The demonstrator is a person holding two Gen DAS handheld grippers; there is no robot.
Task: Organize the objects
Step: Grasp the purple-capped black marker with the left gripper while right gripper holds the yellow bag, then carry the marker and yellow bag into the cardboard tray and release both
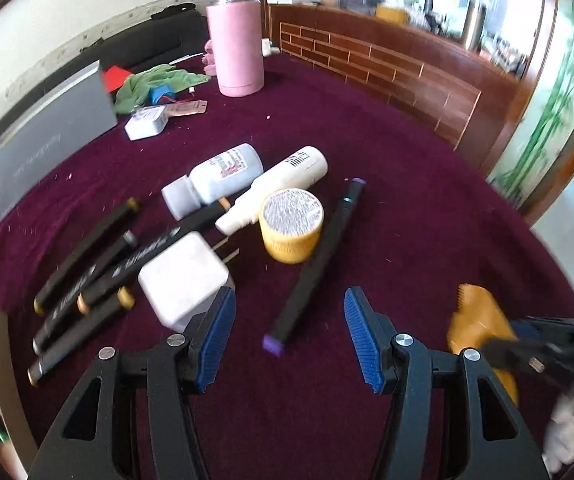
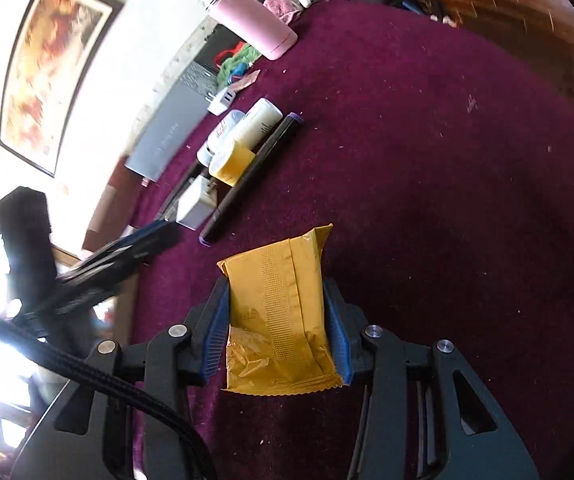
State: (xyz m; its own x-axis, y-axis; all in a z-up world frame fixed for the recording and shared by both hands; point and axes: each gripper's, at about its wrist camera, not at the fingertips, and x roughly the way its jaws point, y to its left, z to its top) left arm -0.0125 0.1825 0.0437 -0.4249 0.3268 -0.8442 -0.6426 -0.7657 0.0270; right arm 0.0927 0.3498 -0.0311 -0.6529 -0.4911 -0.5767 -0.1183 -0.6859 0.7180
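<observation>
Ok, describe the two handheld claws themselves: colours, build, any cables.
Both claws match. The left claw has a black angular frame with cut-out openings, silver round pivot pins and two ribbed blue finger pads. The right claw has the same black frame, silver pins and blue pads. A black braided cable crosses the right wrist view.

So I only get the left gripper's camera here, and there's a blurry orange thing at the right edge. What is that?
Observer: A yellow packet, clamped flat between the right gripper pads.
Operator: Is it crushed?
Observer: Its near end is crinkled; the far end sticks out past the fingertips, over the purple cloth.
Operator: Anything on the wall I can't see?
Observer: A framed picture in orange tones, hanging above the grey box.
</observation>
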